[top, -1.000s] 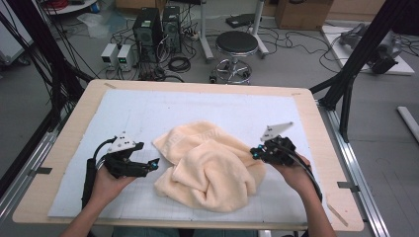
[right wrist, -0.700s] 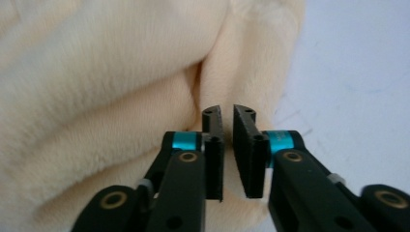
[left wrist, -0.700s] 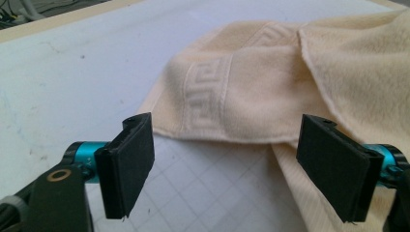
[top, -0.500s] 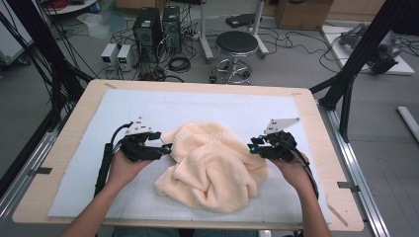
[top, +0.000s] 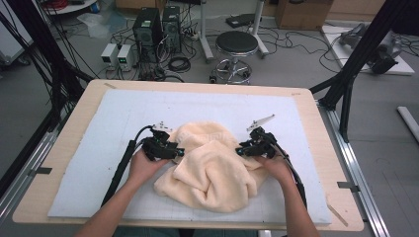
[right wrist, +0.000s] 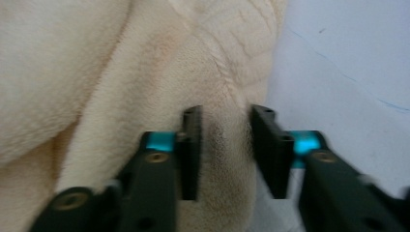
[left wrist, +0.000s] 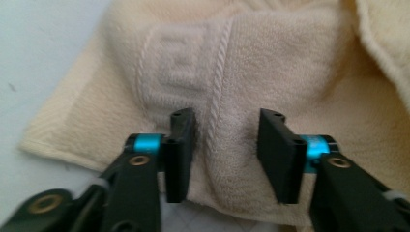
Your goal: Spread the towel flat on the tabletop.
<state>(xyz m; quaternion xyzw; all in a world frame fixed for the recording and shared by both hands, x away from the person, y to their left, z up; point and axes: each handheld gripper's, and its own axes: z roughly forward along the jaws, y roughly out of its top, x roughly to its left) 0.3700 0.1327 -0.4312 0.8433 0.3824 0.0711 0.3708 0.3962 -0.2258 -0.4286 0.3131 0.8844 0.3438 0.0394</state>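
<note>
The cream towel [top: 210, 170] lies crumpled in a heap on the pale blue mat [top: 108, 123] that covers the wooden tabletop [top: 59, 148], near the person's edge and about midway across. The left claw [left wrist: 220, 145] stands with its jaws apart astride a fold of the towel near its woven border band; the right claw [right wrist: 225, 145] is likewise parted around a soft ridge at the towel's far side, next to bare mat. Neither has closed on the cloth.

The main risk, as I judge it, is a poor bite. The pile is thick and springy, so a jaw may pinch only the top loops — or catch two layers at once (the heap hides which fold belongs to which edge), and the towel would then lift as a bundle and not open out. On the right the ridge sits close to the hem; a shallow grip there could slip off as soon as the cloth takes weight. If the two claws pull at unmatched points, the towel will twist.

The towel is terry, plush and matt, with a flatter ribbed band and a corded line running beside it in the left gripper view. The claws' jaws are flat, hard black plates on blue-anodised fittings. The mat looks smooth and faintly gridded.
</note>
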